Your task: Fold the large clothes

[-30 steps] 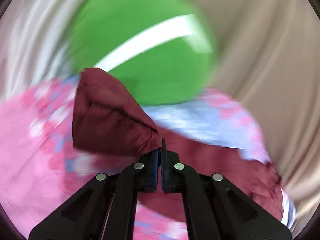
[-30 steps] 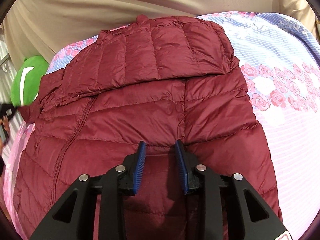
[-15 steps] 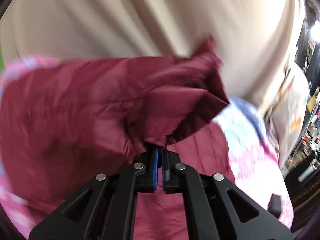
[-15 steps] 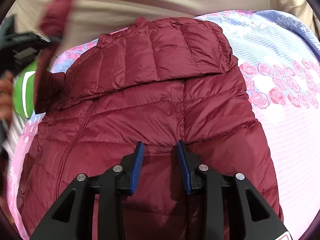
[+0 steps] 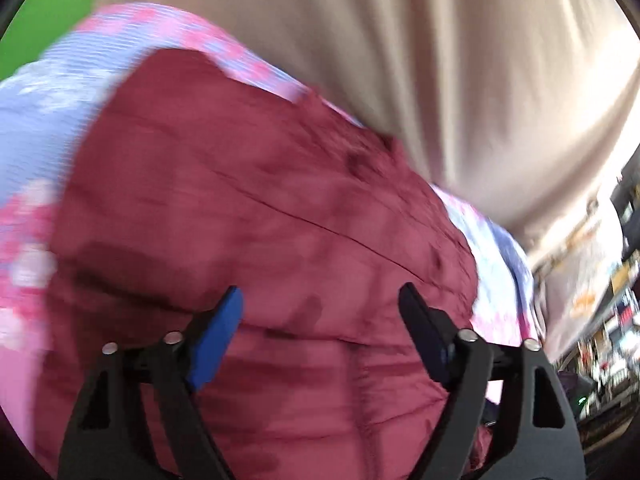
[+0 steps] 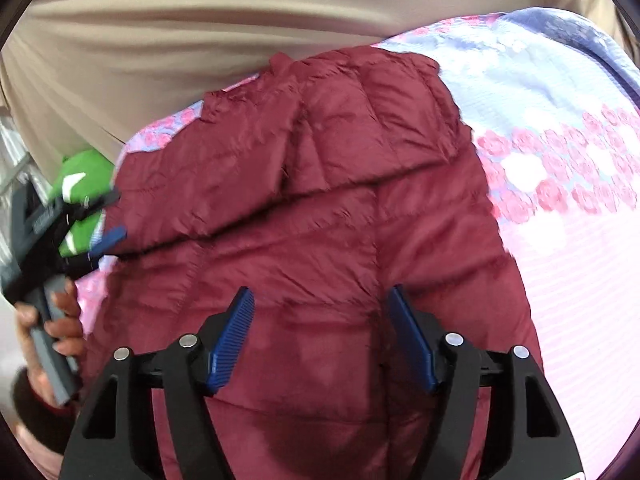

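A dark red quilted down jacket lies spread on a floral pink and blue bedsheet. Its sleeve is folded across the upper body. My right gripper hovers over the jacket's lower part, open and empty. My left gripper is open and empty just above the jacket, at its left edge. The left gripper also shows in the right wrist view, held by a hand beside the jacket's left side.
A beige curtain hangs behind the bed. A green cushion with white stripes lies at the far left by the sheet's edge. Shelves and clutter show blurred at the right of the left wrist view.
My left gripper carried the sleeve over the jacket, then opened and let it go. My right gripper opened wider and stayed over the lower jacket.
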`<move>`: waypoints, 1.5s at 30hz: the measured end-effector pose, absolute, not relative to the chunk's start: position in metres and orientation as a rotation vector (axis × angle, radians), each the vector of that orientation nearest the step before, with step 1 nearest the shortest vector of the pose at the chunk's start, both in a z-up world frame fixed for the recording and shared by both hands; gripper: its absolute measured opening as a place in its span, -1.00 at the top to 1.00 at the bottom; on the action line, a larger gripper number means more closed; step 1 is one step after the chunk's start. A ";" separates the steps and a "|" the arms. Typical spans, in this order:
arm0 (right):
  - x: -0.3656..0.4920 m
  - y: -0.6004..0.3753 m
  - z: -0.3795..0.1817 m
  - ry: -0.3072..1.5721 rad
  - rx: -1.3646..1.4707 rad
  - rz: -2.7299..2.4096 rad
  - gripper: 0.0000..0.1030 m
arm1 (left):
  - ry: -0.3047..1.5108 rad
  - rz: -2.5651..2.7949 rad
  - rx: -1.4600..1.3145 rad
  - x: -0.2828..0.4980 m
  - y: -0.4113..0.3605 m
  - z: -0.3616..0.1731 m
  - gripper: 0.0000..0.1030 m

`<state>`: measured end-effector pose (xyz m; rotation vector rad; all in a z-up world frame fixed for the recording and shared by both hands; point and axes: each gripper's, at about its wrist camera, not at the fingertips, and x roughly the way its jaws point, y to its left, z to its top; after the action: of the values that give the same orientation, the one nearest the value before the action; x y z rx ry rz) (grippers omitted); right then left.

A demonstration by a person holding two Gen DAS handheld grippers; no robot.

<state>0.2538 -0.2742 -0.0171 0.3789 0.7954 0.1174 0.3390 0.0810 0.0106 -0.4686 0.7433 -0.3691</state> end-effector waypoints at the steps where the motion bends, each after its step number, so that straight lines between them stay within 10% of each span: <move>1: 0.260 -0.273 -0.006 0.800 0.386 0.139 -0.33 | 0.752 -0.322 -0.486 0.342 0.098 0.008 -0.55; 11: 0.344 -0.266 -0.004 0.888 0.467 0.112 -0.43 | 0.801 -0.179 -0.835 0.354 0.179 -0.038 -0.46; 13: 0.356 -0.259 -0.012 0.912 0.466 0.099 -0.18 | 0.781 -0.158 -0.846 0.353 0.192 -0.035 -0.46; 16: 0.370 -0.247 -0.010 0.941 0.428 0.099 0.97 | 0.778 -0.111 -0.853 0.356 0.204 -0.036 -0.38; 19: 0.363 -0.239 0.034 0.784 0.348 0.107 0.96 | 0.785 -0.086 -0.820 0.357 0.205 -0.038 0.01; 21: 0.339 -0.236 0.082 0.582 0.269 0.141 0.96 | 0.792 -0.070 -0.741 0.363 0.198 -0.038 0.69; 24: 0.322 -0.249 0.108 0.431 0.210 0.102 0.96 | 0.814 -0.061 -0.723 0.372 0.195 -0.047 1.00; 32: 0.382 -0.293 -0.019 0.795 0.178 -0.105 0.97 | 0.837 -0.064 -0.687 0.381 0.177 -0.058 1.00; 45: 0.385 -0.300 -0.031 0.794 0.219 -0.091 0.97 | 0.813 -0.137 -0.783 0.334 0.201 -0.035 0.81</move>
<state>0.3854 -0.3000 -0.0307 0.2192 0.7936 -0.0908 0.3340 0.2005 -0.0354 -0.7832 0.8127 -0.1374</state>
